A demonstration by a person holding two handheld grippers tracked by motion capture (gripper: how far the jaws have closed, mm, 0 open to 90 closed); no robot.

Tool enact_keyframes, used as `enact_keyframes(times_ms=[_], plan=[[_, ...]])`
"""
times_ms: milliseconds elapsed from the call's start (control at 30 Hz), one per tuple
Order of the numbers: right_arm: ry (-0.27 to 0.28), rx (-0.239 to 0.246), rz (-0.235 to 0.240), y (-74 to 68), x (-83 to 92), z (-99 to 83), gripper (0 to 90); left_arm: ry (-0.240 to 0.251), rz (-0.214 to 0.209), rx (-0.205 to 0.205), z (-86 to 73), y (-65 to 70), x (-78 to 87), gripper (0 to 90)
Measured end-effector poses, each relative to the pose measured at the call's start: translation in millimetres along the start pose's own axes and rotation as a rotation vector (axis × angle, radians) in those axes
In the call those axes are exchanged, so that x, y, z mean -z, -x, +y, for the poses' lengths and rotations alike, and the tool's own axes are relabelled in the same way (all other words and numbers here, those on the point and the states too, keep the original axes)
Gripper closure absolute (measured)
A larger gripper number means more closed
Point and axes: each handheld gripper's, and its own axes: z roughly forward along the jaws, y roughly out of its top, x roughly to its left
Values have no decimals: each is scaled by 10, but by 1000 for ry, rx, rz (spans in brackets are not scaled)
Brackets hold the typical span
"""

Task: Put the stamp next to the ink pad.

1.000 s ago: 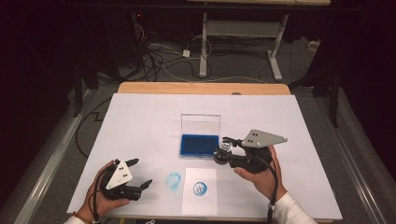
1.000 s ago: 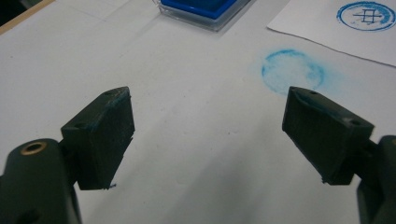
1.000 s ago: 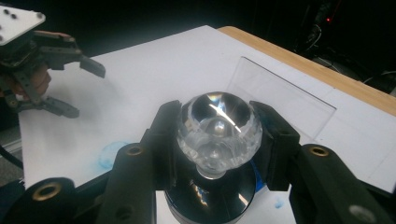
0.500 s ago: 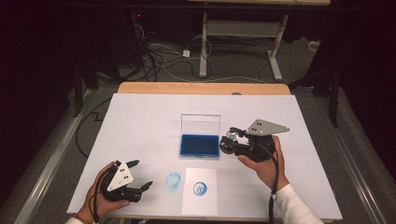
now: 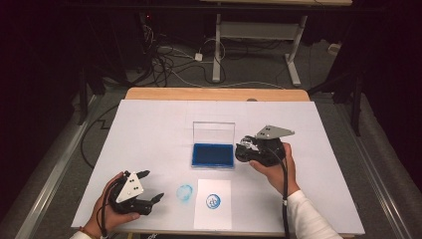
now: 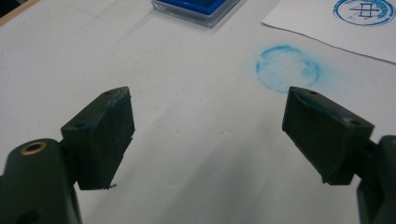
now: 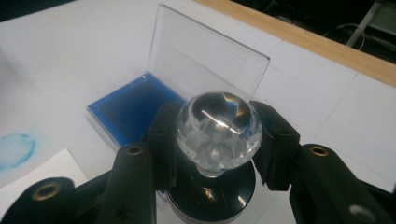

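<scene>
Stamp (image 7: 218,135), clear faceted knob on black base: clamped between the right gripper's (image 5: 247,148) jaws at frame centre-right, just beside the right edge of the open blue ink pad (image 5: 213,155), lid upright behind. Stamped paper sheet (image 5: 213,203) lay at lower centre, a blue smudge (image 5: 184,193) just left of it. Wide bare white table cover (image 5: 149,129) all round. Left gripper (image 5: 148,185), lower left, held low, jaws spread, holding nothing.

High view overhead facing forward, 2 gripper views close, low, perhaps tilted, sharing blue ink pad (image 5: 213,155).
</scene>
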Motion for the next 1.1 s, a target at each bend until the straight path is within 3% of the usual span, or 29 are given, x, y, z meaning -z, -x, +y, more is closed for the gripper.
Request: enact_keyframes(times_ms=[367, 1100], plan=[[-55, -39, -23, 86, -175, -119, 568, -4, -5, -10, 5, 11, -8, 165], [-108, -35, -25, 86, -310, -238, 566, -8, -12, -17, 16, 34, -24, 165]])
